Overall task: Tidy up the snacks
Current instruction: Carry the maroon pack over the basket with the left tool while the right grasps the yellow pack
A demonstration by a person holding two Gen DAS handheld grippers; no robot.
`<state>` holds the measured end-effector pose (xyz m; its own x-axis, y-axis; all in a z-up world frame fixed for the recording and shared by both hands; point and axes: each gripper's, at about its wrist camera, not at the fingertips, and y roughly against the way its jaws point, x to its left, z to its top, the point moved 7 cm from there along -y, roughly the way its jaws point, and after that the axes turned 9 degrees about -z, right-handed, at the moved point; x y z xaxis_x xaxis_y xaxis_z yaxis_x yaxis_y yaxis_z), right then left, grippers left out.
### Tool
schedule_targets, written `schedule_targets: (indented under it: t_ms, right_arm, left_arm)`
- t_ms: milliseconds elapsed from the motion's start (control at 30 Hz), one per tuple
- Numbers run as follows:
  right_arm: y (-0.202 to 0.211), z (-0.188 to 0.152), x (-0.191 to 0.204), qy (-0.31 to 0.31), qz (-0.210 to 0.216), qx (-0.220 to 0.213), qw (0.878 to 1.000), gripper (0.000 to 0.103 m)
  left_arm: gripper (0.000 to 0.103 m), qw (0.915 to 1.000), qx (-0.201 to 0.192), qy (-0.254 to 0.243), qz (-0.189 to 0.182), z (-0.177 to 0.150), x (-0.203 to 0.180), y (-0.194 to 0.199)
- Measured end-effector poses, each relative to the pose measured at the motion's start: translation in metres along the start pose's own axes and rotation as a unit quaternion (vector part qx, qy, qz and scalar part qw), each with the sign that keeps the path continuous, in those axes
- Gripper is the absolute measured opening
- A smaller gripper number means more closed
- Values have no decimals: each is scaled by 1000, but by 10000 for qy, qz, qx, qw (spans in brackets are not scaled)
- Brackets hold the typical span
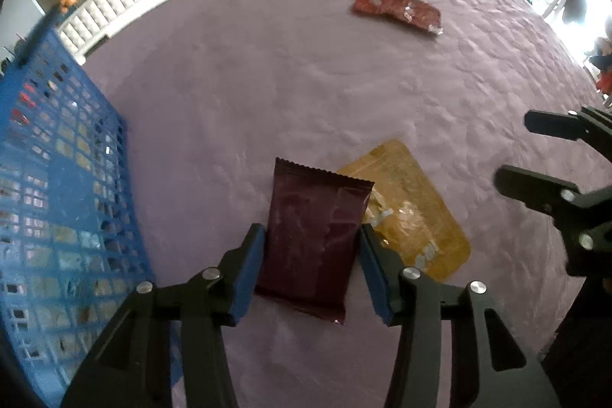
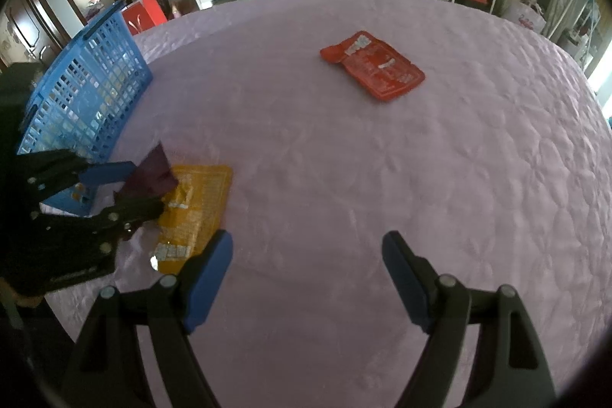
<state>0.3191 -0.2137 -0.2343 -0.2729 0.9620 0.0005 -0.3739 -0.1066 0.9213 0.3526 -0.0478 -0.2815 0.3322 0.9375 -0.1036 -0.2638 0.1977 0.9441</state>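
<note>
— Where do the packets lie?
— One packet point(image 1: 313, 239) overlaps another pouch point(image 1: 417, 217) beside the basket point(image 1: 57, 178); a third pouch point(image 1: 397, 8) lies well apart, farther across the table point(image 1: 267, 83).

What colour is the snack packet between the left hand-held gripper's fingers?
Dark maroon packet, with a zigzag top edge; clearest in the left wrist view.

yellow pouch point(image 1: 417, 217): your maroon packet point(image 1: 313, 239) covers its left part.
blue basket point(image 1: 57, 217): cut off at the left edge; you can't read its contents.
red pouch point(image 2: 376, 67): print too small.
</note>
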Motion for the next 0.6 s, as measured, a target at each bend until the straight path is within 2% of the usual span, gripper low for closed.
schedule_targets:
  t_ms: [133,233,333,600]
  right_arm:
    - [-2,-5,6,-49,136,119,9998,84]
    - [-3,-8,16,-82,314,223,9992,84]
    - [-1,-7,29,-19,347,250,9991,84]
    - [-14,-4,73,94,387,459,9982,84]
  left_arm:
    - [47,9975,-528,-176,425,-2,-9,29]
    - [47,9927,-994,-265,628,-6,-15,62]
    - [47,9875,-1296,-255,856,-12,-13,88]
    - [45,9726,-2033,28,1128,-37,-3,155]
